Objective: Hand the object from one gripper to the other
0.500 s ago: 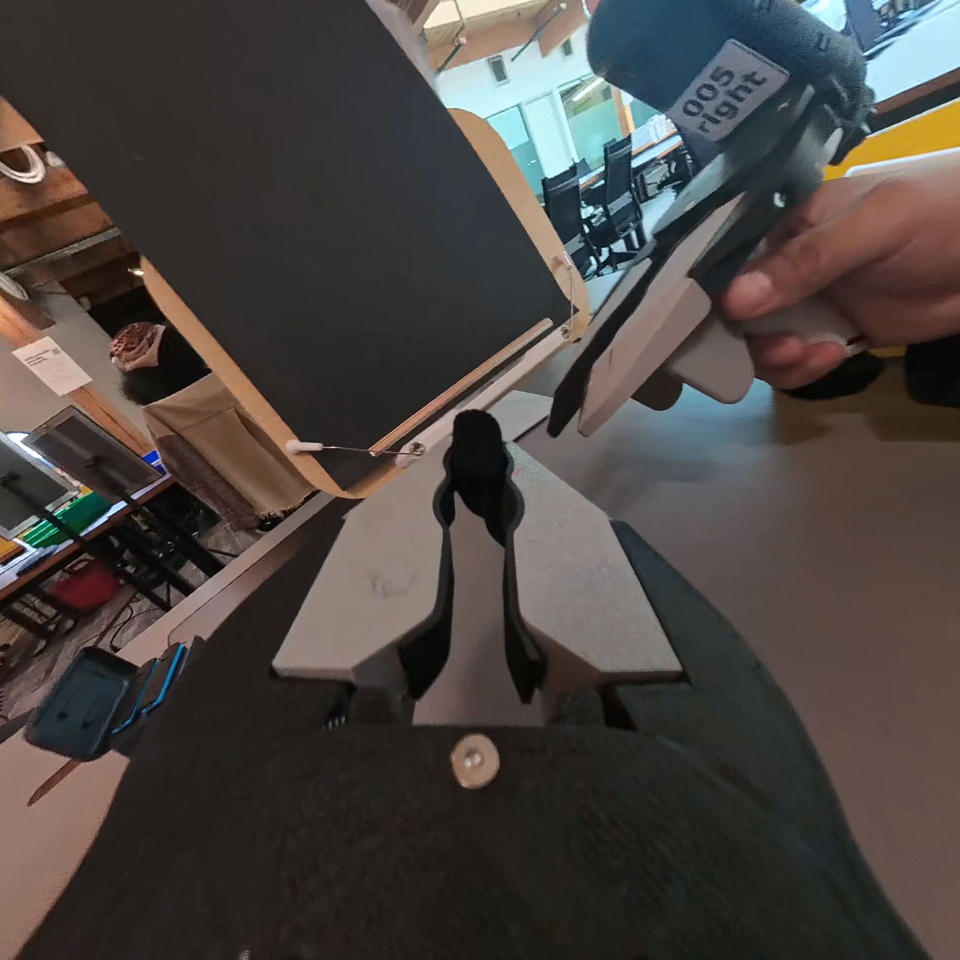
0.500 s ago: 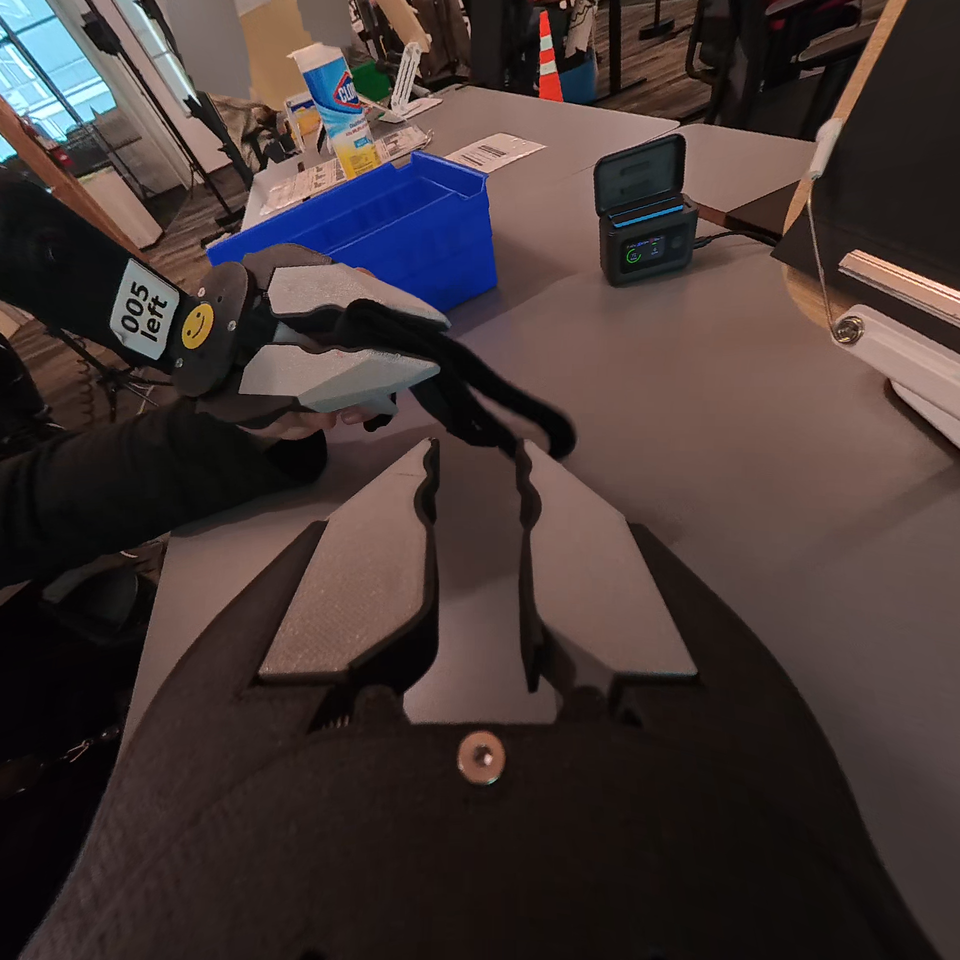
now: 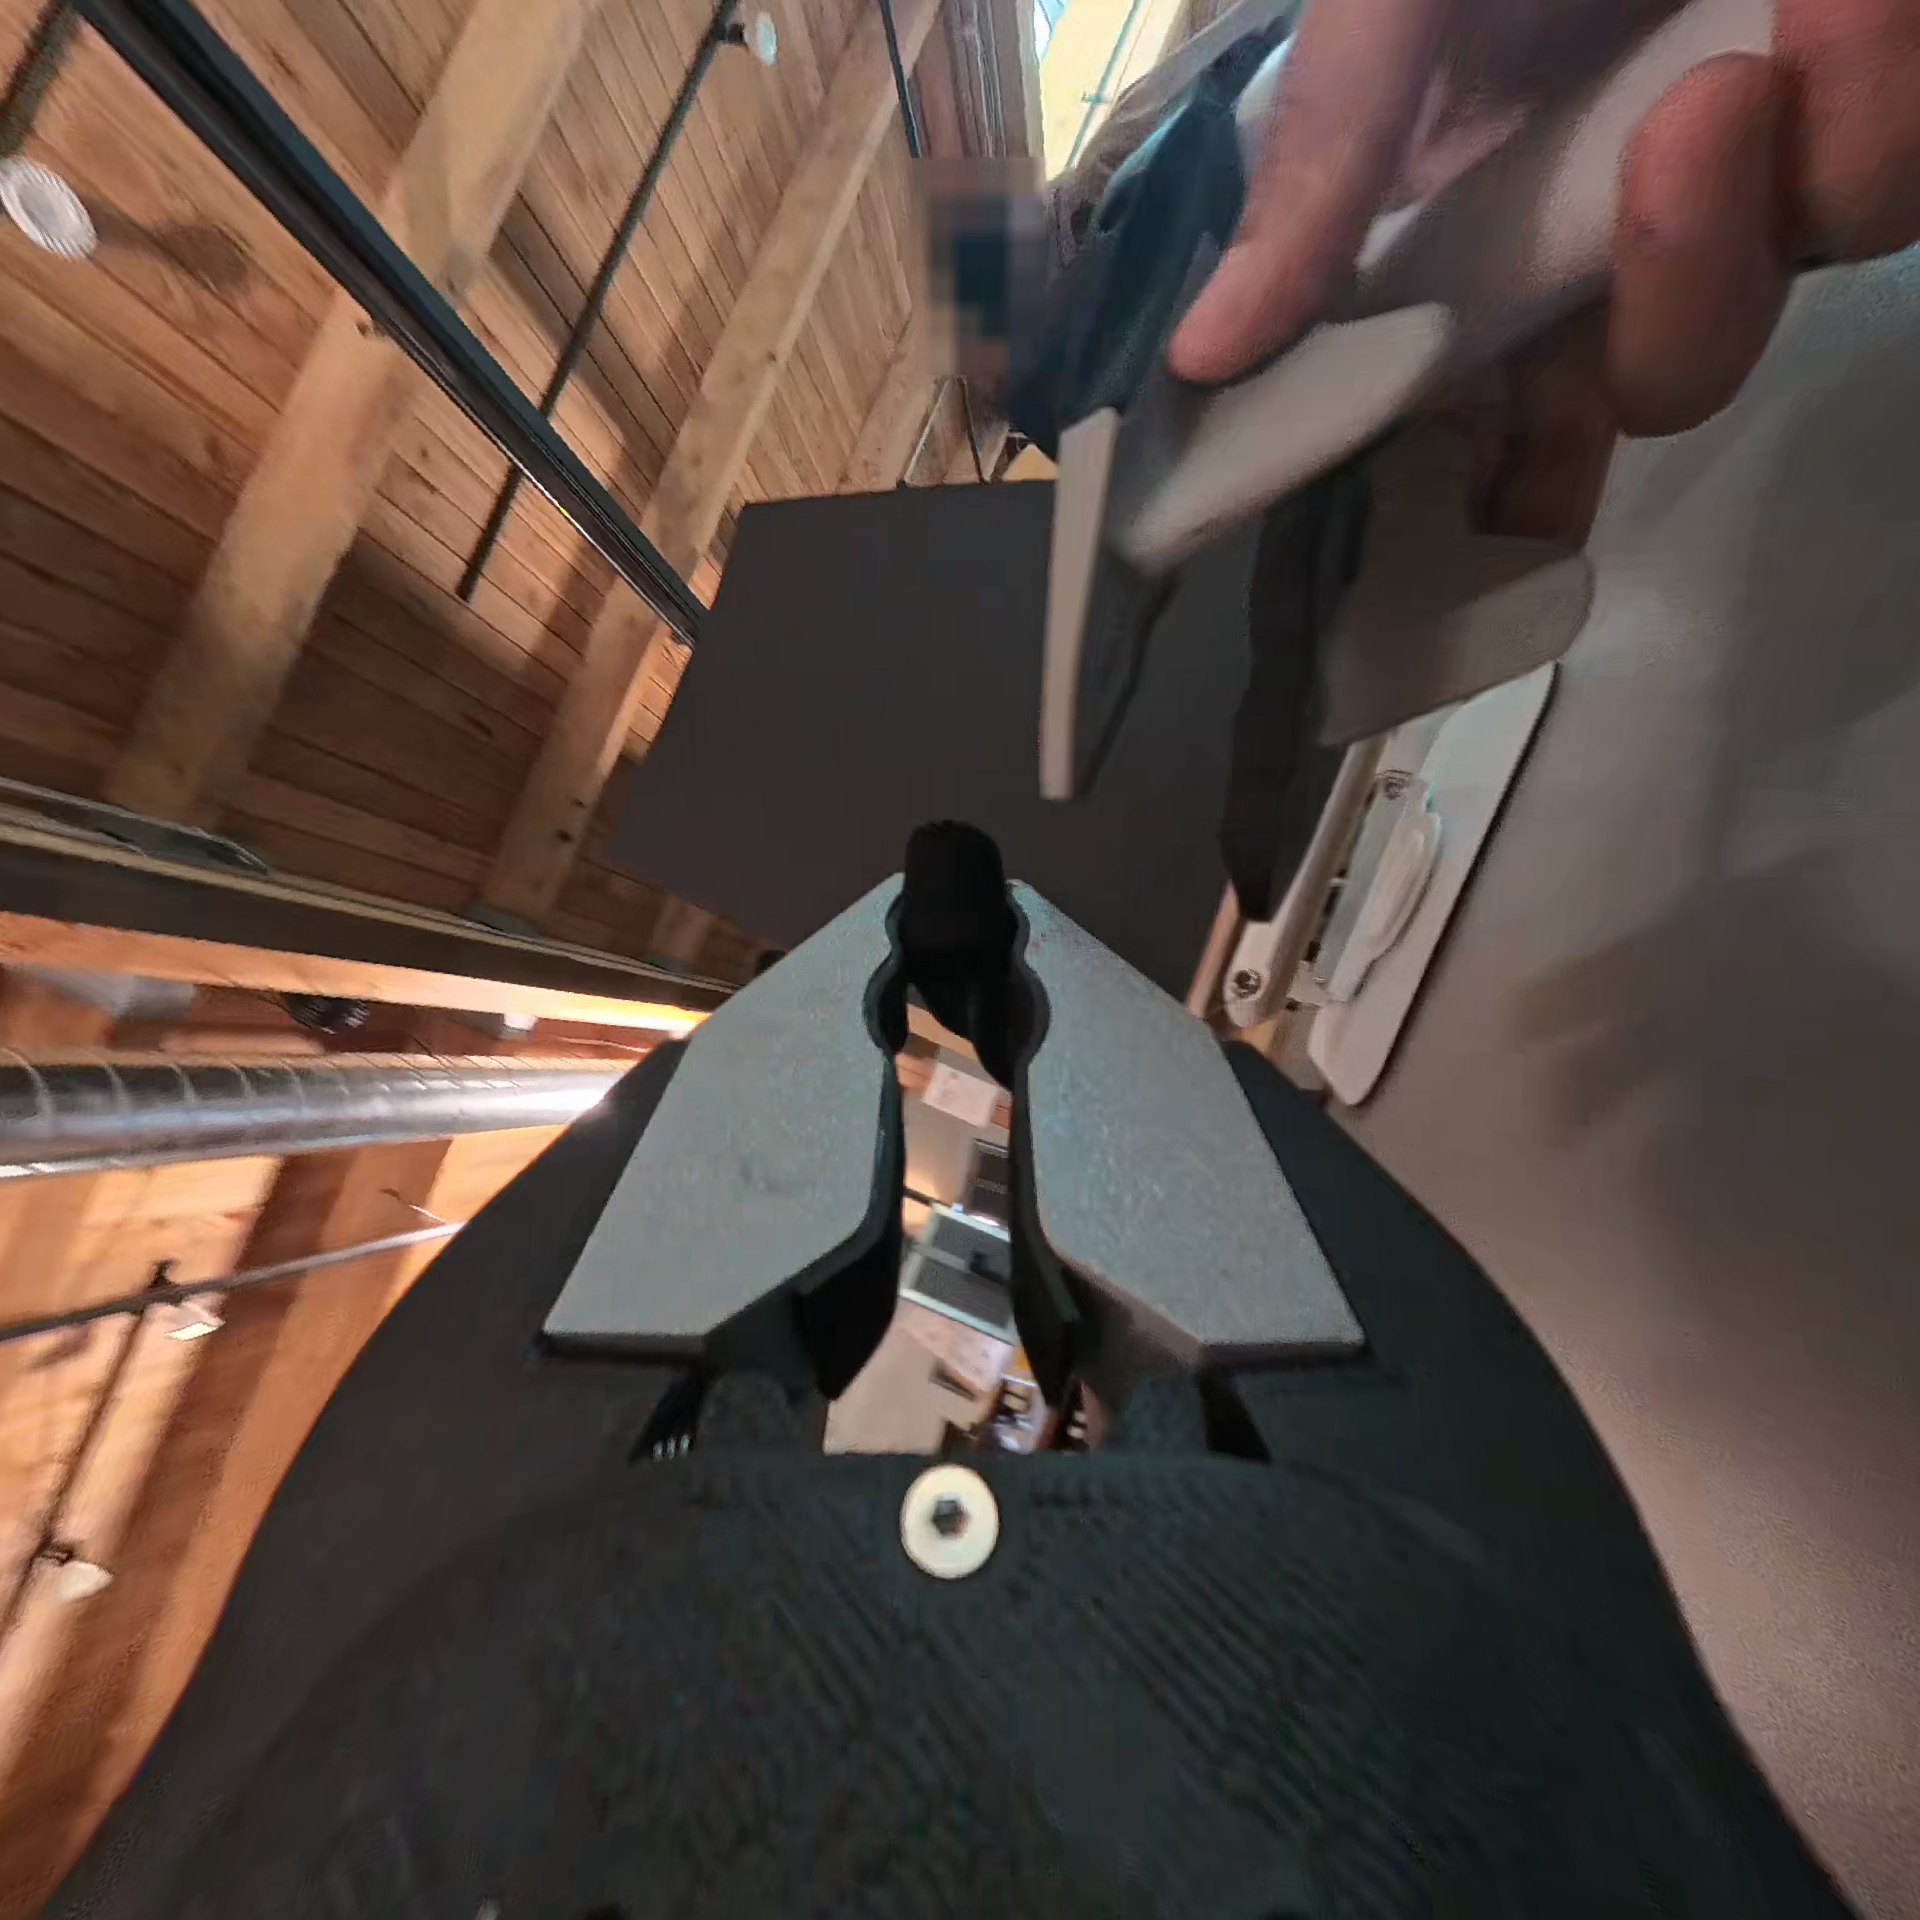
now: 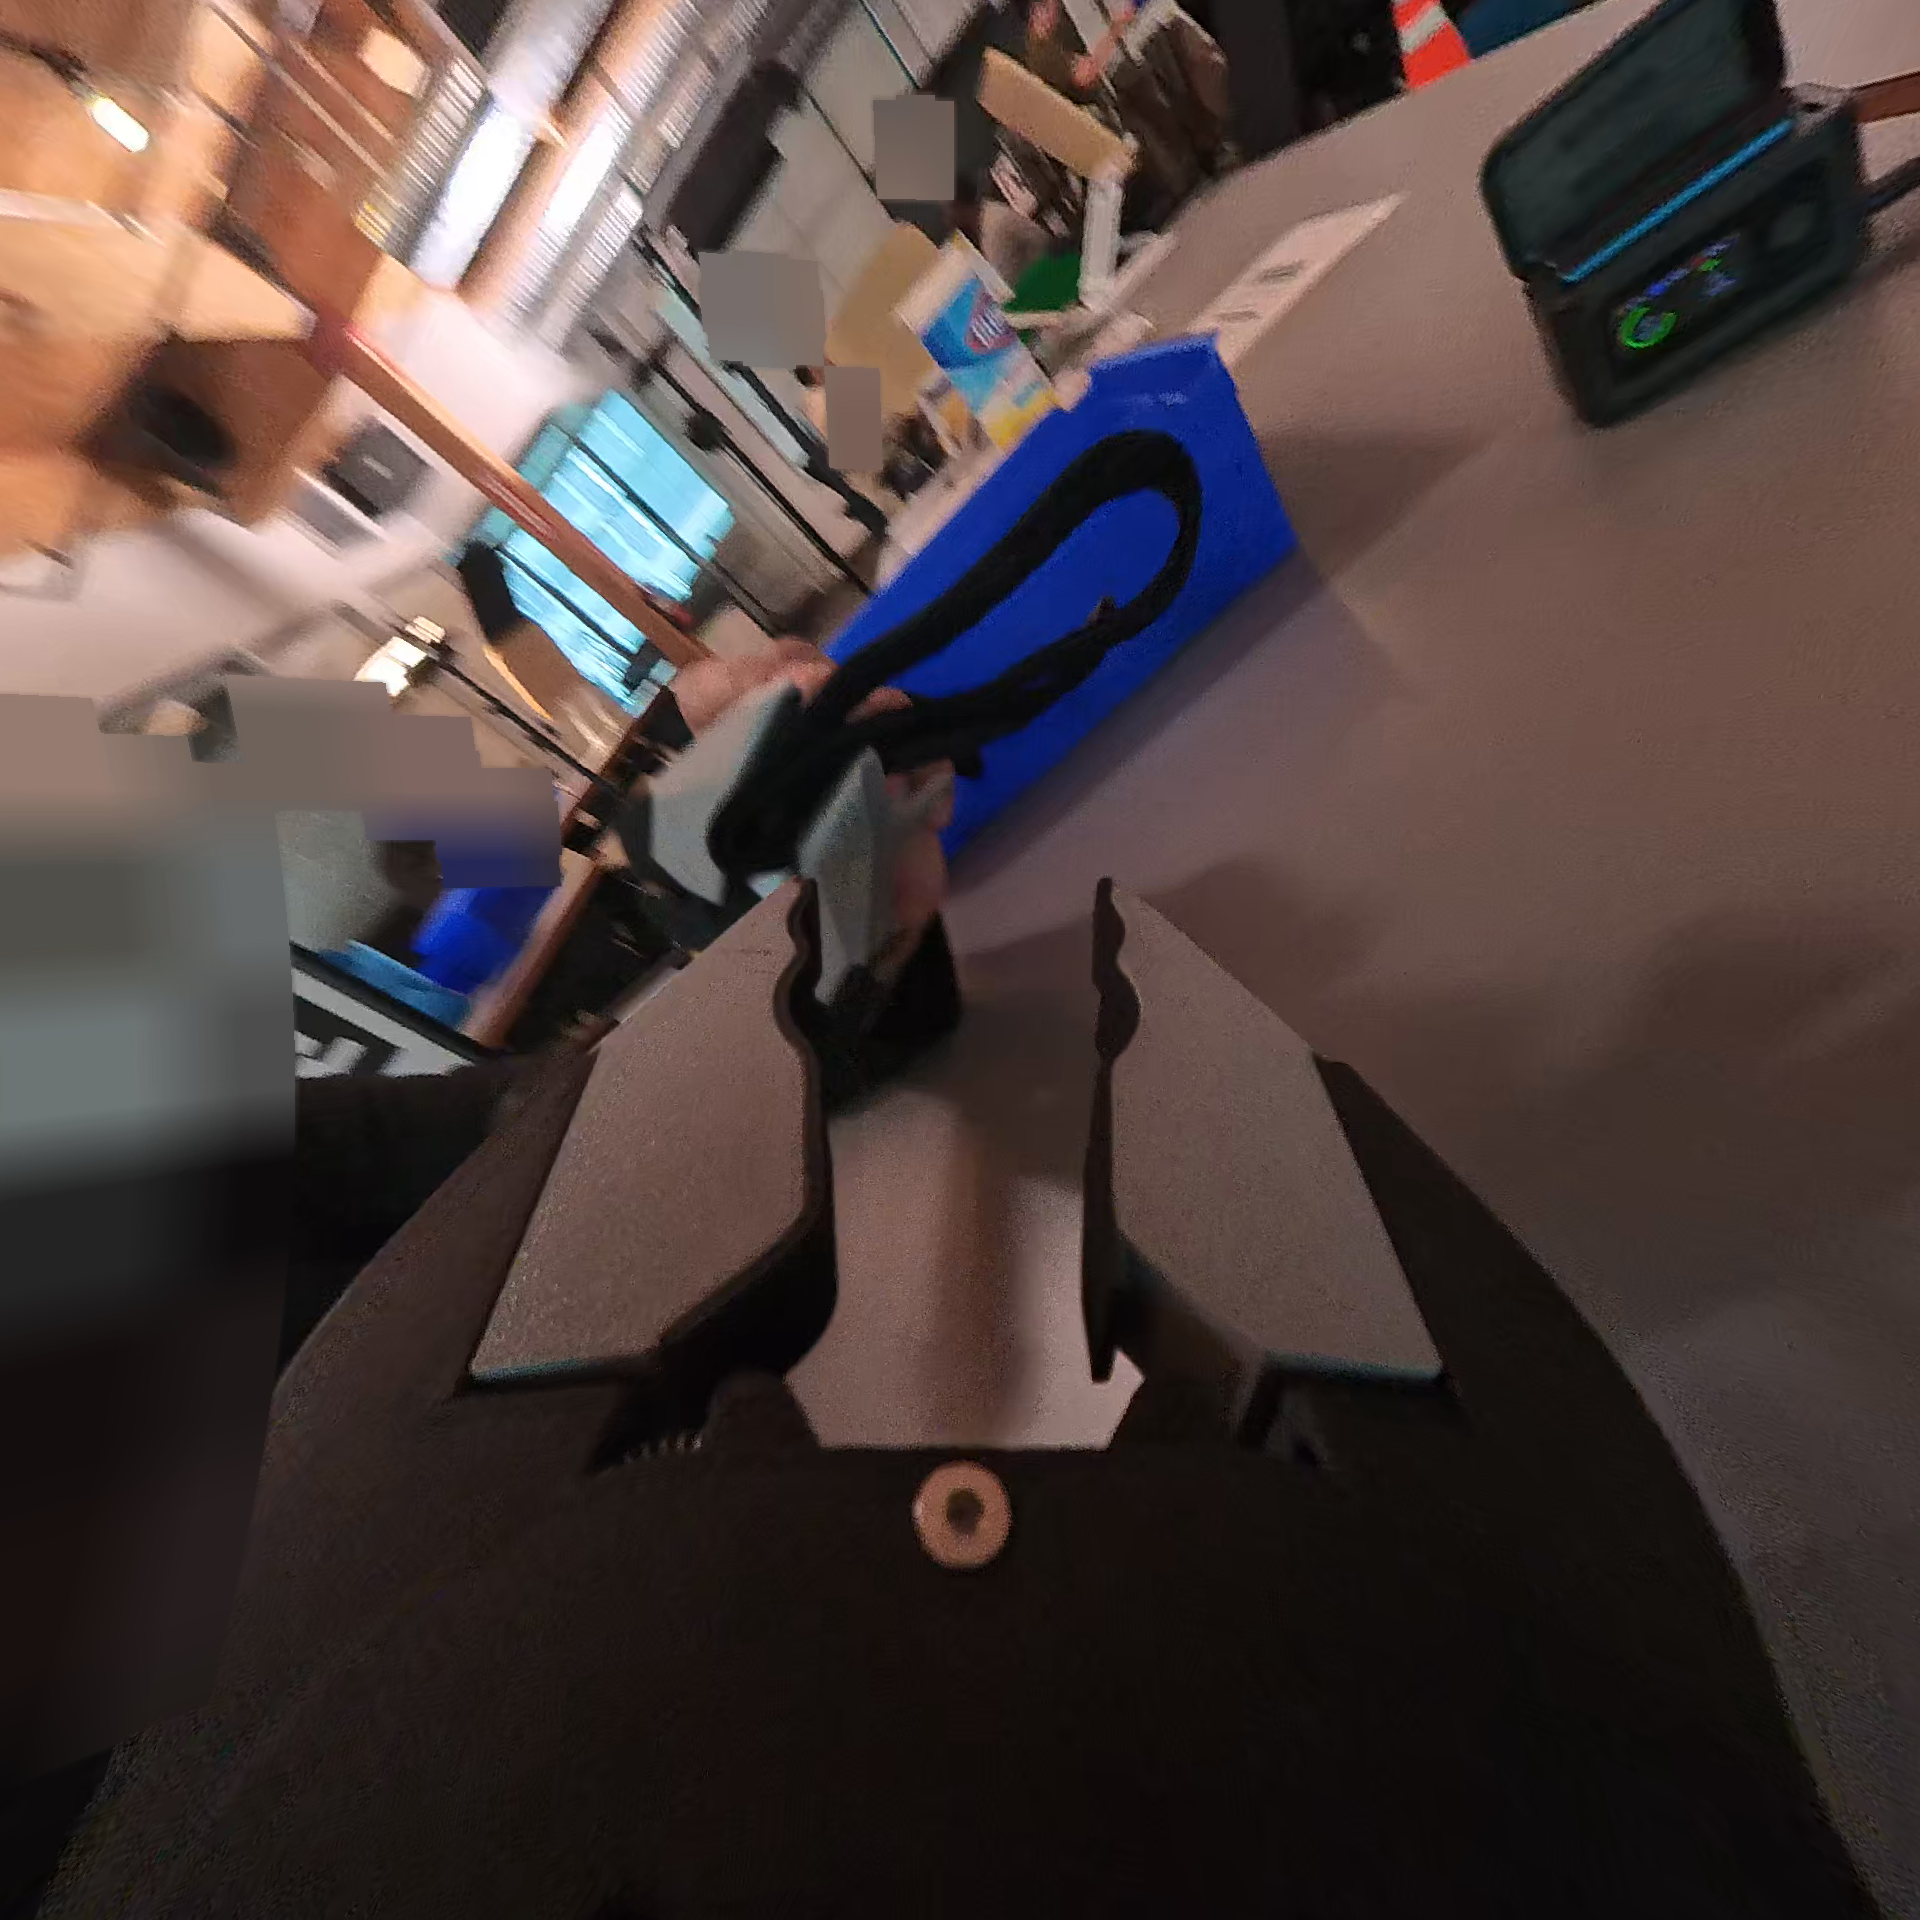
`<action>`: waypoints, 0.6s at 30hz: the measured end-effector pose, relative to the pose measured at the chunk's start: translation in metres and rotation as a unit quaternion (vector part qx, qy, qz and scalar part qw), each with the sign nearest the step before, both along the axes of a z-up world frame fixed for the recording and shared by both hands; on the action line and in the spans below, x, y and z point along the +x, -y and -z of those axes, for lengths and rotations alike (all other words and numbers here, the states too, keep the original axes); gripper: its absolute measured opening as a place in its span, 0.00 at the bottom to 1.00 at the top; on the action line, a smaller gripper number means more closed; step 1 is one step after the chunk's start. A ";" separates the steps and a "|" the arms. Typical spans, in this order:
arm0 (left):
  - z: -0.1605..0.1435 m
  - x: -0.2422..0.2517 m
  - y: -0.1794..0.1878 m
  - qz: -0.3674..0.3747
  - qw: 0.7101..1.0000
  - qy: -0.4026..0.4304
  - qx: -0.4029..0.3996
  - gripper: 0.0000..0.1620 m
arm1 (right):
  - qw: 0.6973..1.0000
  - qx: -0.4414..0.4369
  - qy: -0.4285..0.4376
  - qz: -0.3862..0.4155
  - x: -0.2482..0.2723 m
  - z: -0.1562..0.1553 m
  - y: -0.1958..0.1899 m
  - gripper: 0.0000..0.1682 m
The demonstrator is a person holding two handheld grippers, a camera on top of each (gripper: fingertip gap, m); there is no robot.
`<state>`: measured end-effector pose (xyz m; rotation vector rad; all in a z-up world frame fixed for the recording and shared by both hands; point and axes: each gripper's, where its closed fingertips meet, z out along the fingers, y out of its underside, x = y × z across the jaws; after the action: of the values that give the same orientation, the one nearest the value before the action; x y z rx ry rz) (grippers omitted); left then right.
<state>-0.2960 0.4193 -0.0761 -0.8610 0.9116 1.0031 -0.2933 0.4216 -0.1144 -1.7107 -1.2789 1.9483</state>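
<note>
My left gripper (image 3: pixel 954 909) is shut on a black looped strap (image 3: pixel 951 914), whose end pokes out past the fingertips. In the right wrist view the left gripper (image 4: pixel 821 738) is held by a hand, and the strap (image 4: pixel 1190 520) arcs up and to the right from it as a long loop. My right gripper (image 4: pixel 951 904) is open and empty, with its left fingertip close beside the left gripper and not touching the strap. In the left wrist view the right gripper (image 3: pixel 1153 831) hangs open at the upper right, held by a hand (image 3: pixel 1558 208), just above the strap's end.
A blue bin (image 4: pixel 1247 416) stands on the grey table (image 4: pixel 1558 779) behind the strap, with a wipes canister (image 4: pixel 977 332) beyond it. A black charging case (image 4: pixel 1704 260) is at the far right. A black board (image 3: pixel 883 675) with a white bracket (image 3: pixel 1382 894) stands ahead of the left gripper.
Both grippers have rolled and tilted, the left one now facing the wooden ceiling. The right gripper has opened wider and come closer to the left gripper. The strap stays in the left gripper.
</note>
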 end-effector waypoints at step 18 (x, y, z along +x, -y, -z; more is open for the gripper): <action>0.025 0.057 0.006 0.027 0.992 -0.122 0.021 0.11 | 0.993 -0.105 -0.045 -0.020 0.000 -0.012 0.000 0.02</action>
<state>-0.2394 0.4135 -0.1011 -0.6835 1.1102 1.0928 -0.2931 0.4219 -0.1024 -1.6794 -1.1197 2.2235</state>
